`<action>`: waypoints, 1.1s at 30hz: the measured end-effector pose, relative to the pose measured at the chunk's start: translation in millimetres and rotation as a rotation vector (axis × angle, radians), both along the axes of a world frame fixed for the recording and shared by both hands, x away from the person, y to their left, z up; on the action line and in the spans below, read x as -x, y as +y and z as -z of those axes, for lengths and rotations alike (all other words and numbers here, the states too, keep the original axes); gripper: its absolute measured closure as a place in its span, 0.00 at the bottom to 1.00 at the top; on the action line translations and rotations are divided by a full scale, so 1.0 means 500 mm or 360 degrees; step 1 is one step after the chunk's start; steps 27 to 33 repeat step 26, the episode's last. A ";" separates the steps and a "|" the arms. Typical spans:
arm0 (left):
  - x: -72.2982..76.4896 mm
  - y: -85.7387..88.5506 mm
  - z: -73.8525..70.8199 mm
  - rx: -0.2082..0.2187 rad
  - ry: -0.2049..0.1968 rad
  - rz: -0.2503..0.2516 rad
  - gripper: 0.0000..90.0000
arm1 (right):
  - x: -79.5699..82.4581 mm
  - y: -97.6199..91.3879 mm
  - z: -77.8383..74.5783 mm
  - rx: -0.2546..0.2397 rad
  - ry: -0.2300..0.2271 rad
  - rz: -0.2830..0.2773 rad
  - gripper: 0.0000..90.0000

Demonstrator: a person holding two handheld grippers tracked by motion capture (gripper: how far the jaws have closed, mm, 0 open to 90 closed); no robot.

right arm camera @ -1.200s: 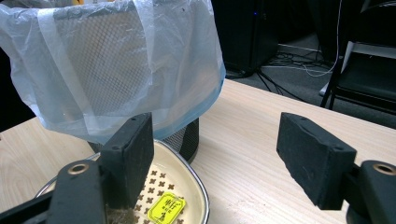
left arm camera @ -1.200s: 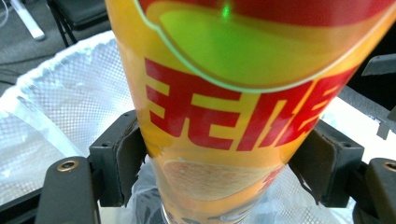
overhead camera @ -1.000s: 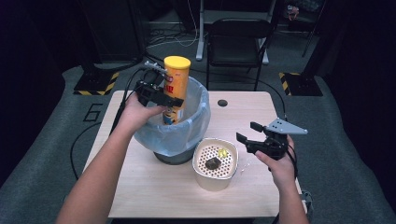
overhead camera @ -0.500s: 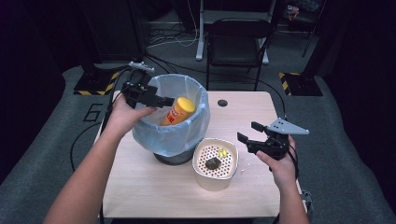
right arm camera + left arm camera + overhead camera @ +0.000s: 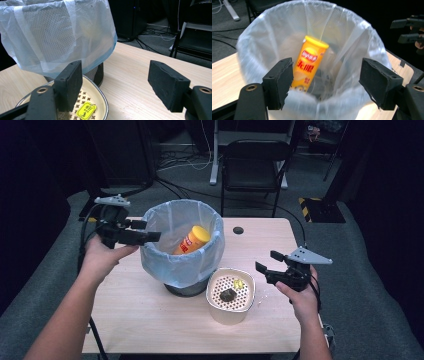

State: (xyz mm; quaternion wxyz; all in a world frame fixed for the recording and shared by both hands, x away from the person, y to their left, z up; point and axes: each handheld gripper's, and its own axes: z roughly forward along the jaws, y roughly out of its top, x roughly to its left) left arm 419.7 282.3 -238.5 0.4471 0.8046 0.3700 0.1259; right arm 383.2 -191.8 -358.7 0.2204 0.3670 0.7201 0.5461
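With the chip can point(image 5: 192, 240) lying tilted inside the lined waste bin point(image 5: 181, 251), lid end up against the far wall, the drop looks done. Left gripper point(image 5: 145, 232) hovers at the bin's near-left rim, fingers point(image 5: 279, 82) spread wide, nothing held. Best move from here, probably: lift clear of the rim without snagging the liner, since the thin bag point(image 5: 352, 50) drapes loosely over the edge and would pull easily. Right gripper point(image 5: 264, 270) sits low at the right, just beside the perforated bowl point(image 5: 231, 294), fingers point(image 5: 68, 83) likewise wide apart and empty.

Materials: can is a rigid yellow-orange cylinder, glossy print, yellow lid. Liner is translucent pale-blue film, crinkled; a dark mesh bin wall point(image 5: 96, 72) shows below it. Bowl is cream, rounded, with a cross-cut strainer floor carrying a small yellow packet point(image 5: 86, 110) and a dark lump point(image 5: 228, 294), which I can't identify. Surface point(image 5: 150, 320) is pale wood laminate, smooth. Finger pads look like black foam, matte.
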 end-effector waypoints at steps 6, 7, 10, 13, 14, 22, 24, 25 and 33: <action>0.045 0.070 0.020 0.0048 -0.0001 -0.0056 0.35 | -0.001 0.002 0.002 0.0014 0.0000 0.0002 0.31; 0.051 0.076 0.023 0.0042 -0.0009 -0.0068 0.36 | -0.001 0.002 0.002 0.0017 -0.0001 0.0003 0.31; 0.070 0.099 0.038 0.0060 -0.0021 -0.0080 0.37 | -0.002 0.002 0.002 0.0018 0.0001 0.0003 0.31; 0.087 0.115 0.055 0.0053 -0.0034 -0.0081 0.36 | -0.002 0.002 0.003 0.0026 0.0005 0.0015 0.31; 0.092 0.120 0.061 0.0044 -0.0038 -0.0082 0.36 | -0.001 0.001 0.003 0.0028 0.0006 0.0017 0.31; 0.105 0.158 0.134 0.0070 -0.0076 -0.0144 0.32 | -0.005 -0.004 0.009 0.0046 0.0011 0.0036 0.31; 0.106 0.164 0.156 0.0062 -0.0083 -0.0156 0.30 | -0.007 -0.006 0.012 0.0047 0.0023 0.0040 0.31; 0.107 0.167 0.170 0.0059 -0.0089 -0.0171 0.29 | -0.008 -0.007 0.014 0.0055 0.0021 0.0037 0.31; 0.108 0.170 0.184 0.0050 -0.0091 -0.0185 0.28 | -0.009 -0.008 0.015 0.0062 0.0030 0.0044 0.31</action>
